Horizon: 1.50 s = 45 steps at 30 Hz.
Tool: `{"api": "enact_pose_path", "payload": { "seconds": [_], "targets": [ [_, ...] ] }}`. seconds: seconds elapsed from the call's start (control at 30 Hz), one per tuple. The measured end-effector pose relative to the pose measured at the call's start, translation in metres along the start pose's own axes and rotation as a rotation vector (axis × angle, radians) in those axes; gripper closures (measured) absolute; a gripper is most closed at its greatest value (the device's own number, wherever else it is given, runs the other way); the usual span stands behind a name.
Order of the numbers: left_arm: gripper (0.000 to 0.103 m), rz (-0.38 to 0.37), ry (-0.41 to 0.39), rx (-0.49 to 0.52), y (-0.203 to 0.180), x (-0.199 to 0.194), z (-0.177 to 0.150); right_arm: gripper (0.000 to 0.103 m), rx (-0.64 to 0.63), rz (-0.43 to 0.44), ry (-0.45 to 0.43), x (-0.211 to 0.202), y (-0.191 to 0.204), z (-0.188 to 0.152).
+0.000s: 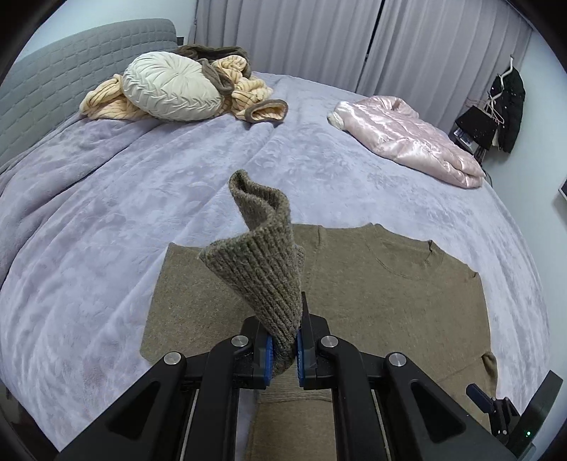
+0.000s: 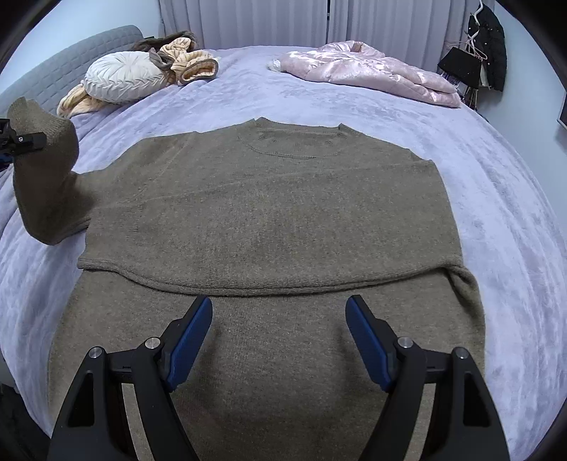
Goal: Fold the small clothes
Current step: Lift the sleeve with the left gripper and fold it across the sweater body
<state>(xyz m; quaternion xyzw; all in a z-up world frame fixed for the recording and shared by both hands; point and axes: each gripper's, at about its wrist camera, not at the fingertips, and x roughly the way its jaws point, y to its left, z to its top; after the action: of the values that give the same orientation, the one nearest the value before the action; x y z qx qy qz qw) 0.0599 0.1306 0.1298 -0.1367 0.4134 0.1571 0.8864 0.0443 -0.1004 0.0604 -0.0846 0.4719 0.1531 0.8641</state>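
Lavender plush covers the bed [image 2: 496, 212] and fills most of both views, with grey curtains [image 2: 265, 21] across the top of the frame and a quilted grey headboard [image 1: 53, 81] at upper left. A shiny pink jacket [image 2: 372, 74] lies folded at upper right, well apart from the work, and a round cream cushion [image 2: 120, 78] sits on a striped peach garment [image 1: 248, 92] at upper left.

Spread across the middle of the right wrist view lies the olive-brown sweater [image 2: 269, 212], flat on the bed, its neckline toward the top of the frame and its hem toward the bottom edge, so its long axis runs bottom to top. A fold edge crosses it just above the right gripper's fingertips.

At the left edge of that view the sleeve [image 2: 46, 184] rises off the bed. The left gripper [image 1: 283, 354] has its blue pads clamped tight on the ribbed cuff [image 1: 262, 283], which stands up out of them toward the frame's centre.

The right gripper [image 2: 280, 340] hovers over the lower body with jaws wide apart and nothing between them.

Risk, as I judge it: the body has nothing pinning it, so a hard pull on the sleeve could drag the shoulder and wrinkle the flat panel; thick knit could also slip from the pinch.
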Motion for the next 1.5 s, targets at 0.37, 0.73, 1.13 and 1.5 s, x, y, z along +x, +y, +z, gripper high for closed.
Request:
{"api": "enact_pose_path", "payload": {
  "seconds": [0.37,0.73,1.13,1.5],
  "targets": [
    [0.092,0.006,0.02,0.106,-0.076,0.006,-0.017,0.022,-0.022,-0.025,-0.042,-0.014,-0.022,-0.001],
    [0.092,0.018,0.044,0.166,-0.132,0.019,-0.033,0.022,-0.049,-0.041,-0.06,-0.023,-0.053,-0.009],
    [0.092,0.016,0.038,0.23,-0.19,0.019,-0.035,0.022,0.009,-0.053,-0.05,-0.023,-0.098,-0.017],
    [0.092,-0.019,0.052,0.35,-0.244,0.01,-0.061,0.022,0.075,-0.06,-0.051,-0.027,-0.135,-0.029]
  ]
}}
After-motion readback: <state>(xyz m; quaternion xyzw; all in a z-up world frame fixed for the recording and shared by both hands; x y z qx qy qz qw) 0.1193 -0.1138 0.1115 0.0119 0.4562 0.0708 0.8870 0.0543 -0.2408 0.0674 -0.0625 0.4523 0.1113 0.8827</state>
